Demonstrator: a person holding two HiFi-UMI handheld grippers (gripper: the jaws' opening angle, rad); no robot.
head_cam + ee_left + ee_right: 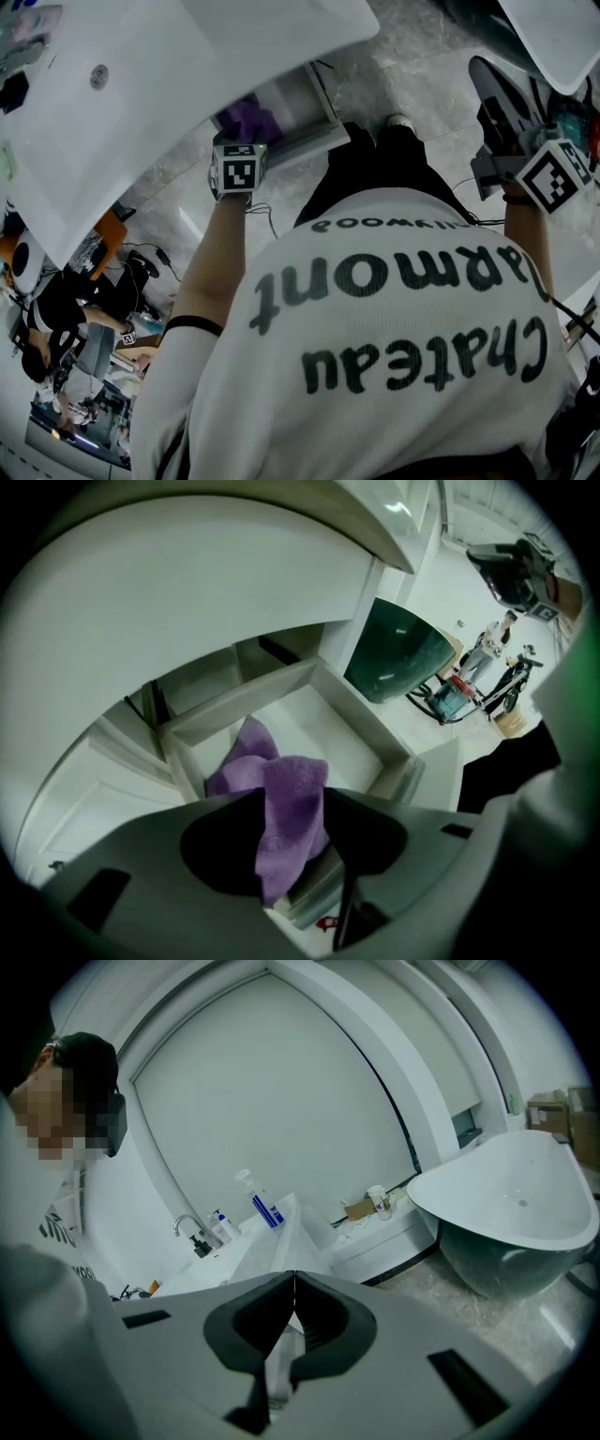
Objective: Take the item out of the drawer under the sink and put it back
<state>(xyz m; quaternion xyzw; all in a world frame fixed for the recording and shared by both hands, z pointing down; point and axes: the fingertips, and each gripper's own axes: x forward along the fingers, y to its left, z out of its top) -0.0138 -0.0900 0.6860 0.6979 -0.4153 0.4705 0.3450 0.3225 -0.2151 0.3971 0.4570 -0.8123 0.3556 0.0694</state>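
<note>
Cloth (281, 803), purple and crumpled, sits under the sink (141, 122) in the open drawer (370, 726). Its top fold stands between the spread jaws of the left hand-held gripper (291, 797), whose pads do not seem to press it. The right hand-held gripper (293, 1279) is pressed together on nothing. I judge the put-back nearly done, with only lifting the left one clear and perhaps shutting the drawer left.

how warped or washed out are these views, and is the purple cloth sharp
Left gripper view: heavy fisheye, dark corners, purple cloth slightly soft over the bright drawer. Right gripper view: wall bows, bathtub evenly lit. Head view: white sink nearly washed out.
</note>
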